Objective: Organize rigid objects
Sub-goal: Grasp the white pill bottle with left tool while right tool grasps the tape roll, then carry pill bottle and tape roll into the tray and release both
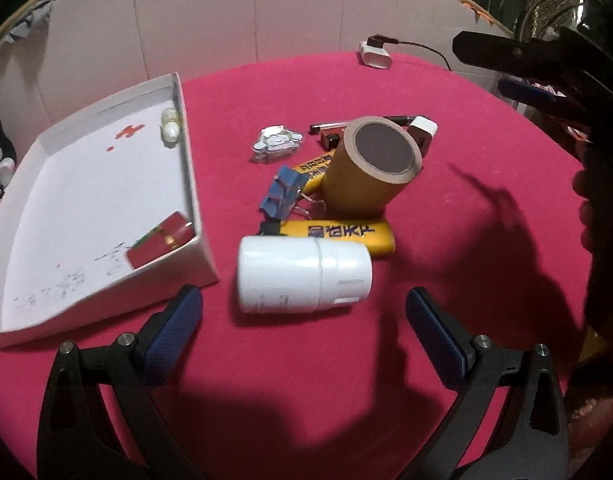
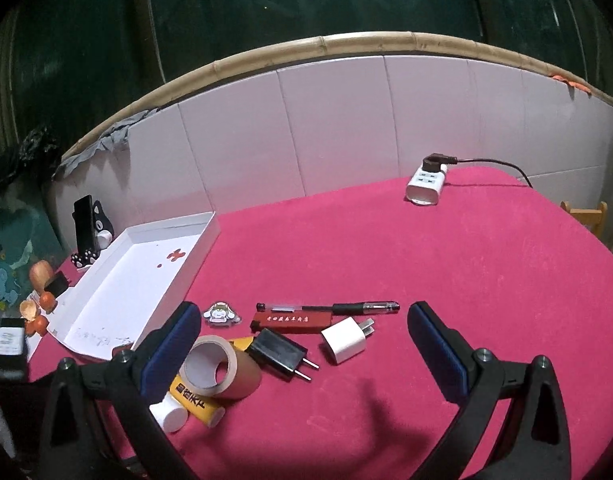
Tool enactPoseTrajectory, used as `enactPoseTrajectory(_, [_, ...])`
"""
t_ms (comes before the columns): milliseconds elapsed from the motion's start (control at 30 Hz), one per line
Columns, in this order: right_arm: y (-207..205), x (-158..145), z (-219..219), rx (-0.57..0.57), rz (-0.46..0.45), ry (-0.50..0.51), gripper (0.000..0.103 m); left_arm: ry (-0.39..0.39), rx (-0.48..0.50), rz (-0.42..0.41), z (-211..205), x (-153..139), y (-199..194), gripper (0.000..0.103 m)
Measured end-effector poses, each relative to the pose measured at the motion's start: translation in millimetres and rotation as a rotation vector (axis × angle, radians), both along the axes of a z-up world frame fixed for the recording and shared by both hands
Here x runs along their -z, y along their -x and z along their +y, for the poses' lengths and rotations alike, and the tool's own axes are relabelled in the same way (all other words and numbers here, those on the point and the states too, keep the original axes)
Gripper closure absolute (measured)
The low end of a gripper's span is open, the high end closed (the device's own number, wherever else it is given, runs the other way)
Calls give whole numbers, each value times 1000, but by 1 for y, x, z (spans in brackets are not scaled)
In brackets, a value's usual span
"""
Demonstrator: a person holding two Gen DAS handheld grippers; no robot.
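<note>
Jaws of left gripper (image 1: 304,304) and right gripper (image 2: 304,318) are held wide apart, nothing gripped; white bottle (image 1: 304,274) is seen lying on red table (image 1: 446,120) beside white tray (image 1: 98,200), tape roll (image 1: 372,166) just behind

A matt red cloth (image 1: 446,240) covers the table; the white bottle (image 1: 302,276) looks like glossy plastic, the tray (image 1: 194,184) plain matt cardboard.

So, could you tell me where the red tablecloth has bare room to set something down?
Bare cloth stretches from the white wall charger and black pen back to the white power strip. The white cardboard tray floor is mostly free. It is crowded around the brown tape roll and white plastic bottle.
</note>
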State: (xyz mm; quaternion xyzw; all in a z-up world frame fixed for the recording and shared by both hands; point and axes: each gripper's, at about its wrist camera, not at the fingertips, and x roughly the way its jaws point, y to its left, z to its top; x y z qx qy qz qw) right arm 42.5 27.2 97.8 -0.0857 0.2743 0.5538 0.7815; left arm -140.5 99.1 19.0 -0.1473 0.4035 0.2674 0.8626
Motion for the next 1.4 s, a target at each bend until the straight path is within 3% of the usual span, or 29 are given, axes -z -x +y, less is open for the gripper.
enactPoseTrajectory(167, [10,5,7,-55,-10,31,0,-25,-11,-3,0,2,-5,5])
enactPoseTrajectory(200, [14,7,9,-72,-16,40,0,-22,-11,6,1,4,-5,16])
enactPoseTrajectory(233, [17,8,11,-86,-20,47,0,-14,-12,14,2,6,-5,38])
enactPoseTrajectory(267, [22,9,14,-109,-27,58,0,4,-21,3,7,7,-3,40])
enactPoseTrajectory(467, [47,22,31,-205,-69,119,0,32,-45,-40,12,4,20,40])
enactPoseTrajectory(733, [68,38,60,-268,-138,190,0,-22,-84,-72,4,-11,47,40])
enactPoseTrajectory(833, [66,45,65,-262,-122,216,9,-19,-90,-77,3,-12,52,40])
enactPoseTrajectory(1067, [64,47,63,-270,-139,230,51,-14,-94,-88,1,-13,54,40])
enactPoseTrajectory(1400, [59,23,47,-259,-91,147,51,-69,-127,-149,1,-39,67,40])
